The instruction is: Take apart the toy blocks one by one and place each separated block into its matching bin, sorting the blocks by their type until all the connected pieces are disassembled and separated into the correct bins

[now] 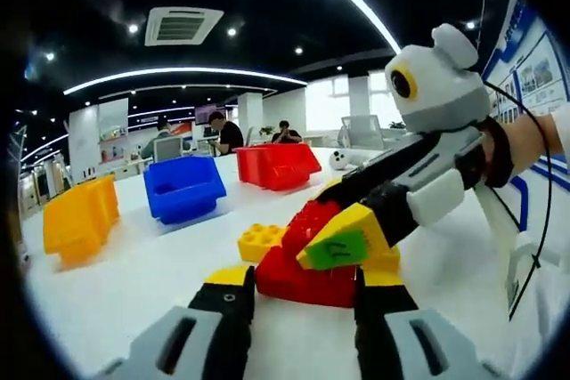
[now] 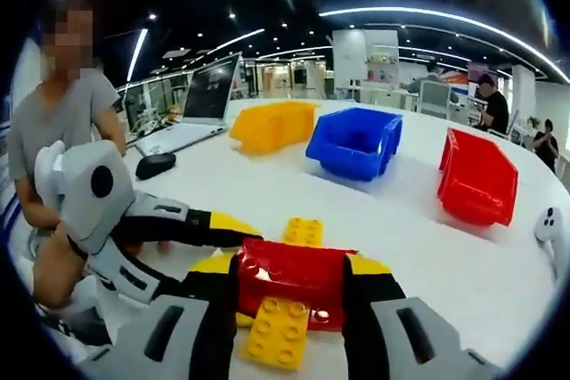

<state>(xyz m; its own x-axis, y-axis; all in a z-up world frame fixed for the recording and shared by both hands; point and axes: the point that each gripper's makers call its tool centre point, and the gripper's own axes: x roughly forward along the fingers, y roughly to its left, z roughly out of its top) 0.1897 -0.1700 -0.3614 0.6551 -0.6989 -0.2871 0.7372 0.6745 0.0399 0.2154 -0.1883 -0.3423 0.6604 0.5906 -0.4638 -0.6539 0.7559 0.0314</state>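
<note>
Both claws: grey bodies, black jaws, yellow tips; right claw (image 1: 352, 242) has green tag (scribbled marking), black cable; person wears grey tee.

Bare table (image 2: 294, 193) stretch open toward yellow bin (image 2: 272, 125), blue bin (image 2: 354, 141), red bin (image 2: 476, 175).

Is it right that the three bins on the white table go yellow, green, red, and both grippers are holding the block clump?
Not quite. The middle bin is blue, not green; the right gripper view shows it between the yellow bin and the red bin. The rest holds: the bins sit on the white table, and the right gripper and the left gripper both hold the block clump.
</note>
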